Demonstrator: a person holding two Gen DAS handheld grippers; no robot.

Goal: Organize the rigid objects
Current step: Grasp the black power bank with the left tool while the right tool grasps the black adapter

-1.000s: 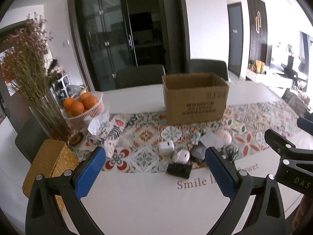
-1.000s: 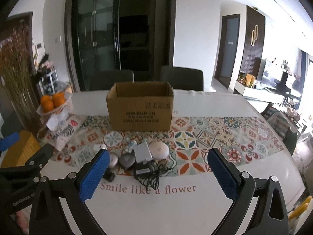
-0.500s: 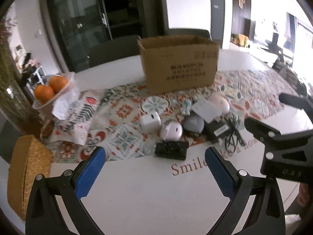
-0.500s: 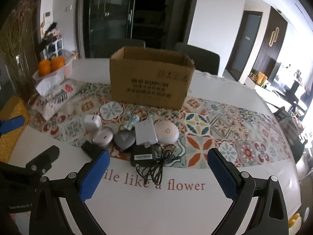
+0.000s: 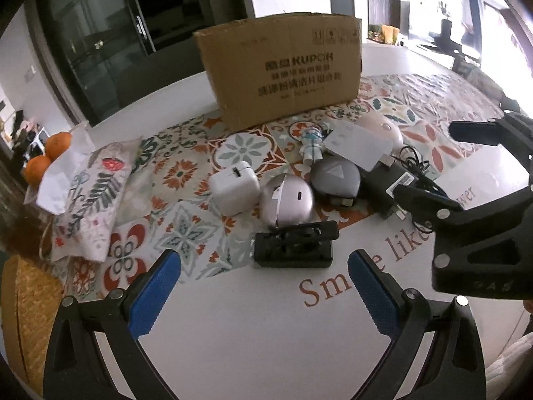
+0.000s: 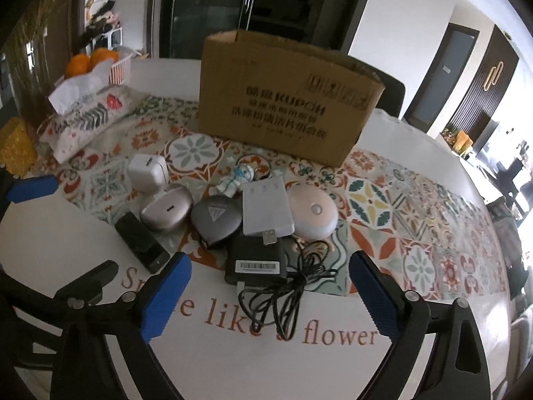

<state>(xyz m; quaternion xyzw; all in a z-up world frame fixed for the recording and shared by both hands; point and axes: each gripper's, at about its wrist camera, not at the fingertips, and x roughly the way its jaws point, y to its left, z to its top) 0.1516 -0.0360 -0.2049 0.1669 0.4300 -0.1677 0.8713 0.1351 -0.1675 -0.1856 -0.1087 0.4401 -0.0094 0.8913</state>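
Left gripper [image 5: 265, 286]: jaws wide, nothing between the blue pads, hanging over bare white table [image 5: 233, 326]. Just beyond the tips, a black block [image 5: 293, 248] lies at the edge of the patterned runner [image 5: 186, 173].

Right gripper [image 6: 269, 286]: jaws wide as well, holding nothing. Between and beyond its tips, a black adapter [image 6: 256, 260] with a barcode label, its cable [image 6: 286, 296] bunched over the table lettering.

Small items sit clustered on the runner, most touching or just beside one another:
- white charger cube [image 5: 235, 188], left end
- silver rounded case [image 5: 288, 200], beside the cube
- grey heart-shaped case [image 5: 336, 175], touching the silver case's right
- white flat box [image 6: 266, 206] with a USB plug, overlapping the adapter
- pale round puck [image 6: 311, 210], right of the flat box
- little white-and-blue figure [image 6: 238, 178], lying behind the cases

Cardboard box [image 5: 283, 70] stands behind the cluster, open-topped, printed face toward the cameras; its inside is hidden.

Far left: tissue pack [image 5: 86, 196] in floral cover, basket of oranges [image 6: 90, 60], woven yellow box [image 5: 26, 306].
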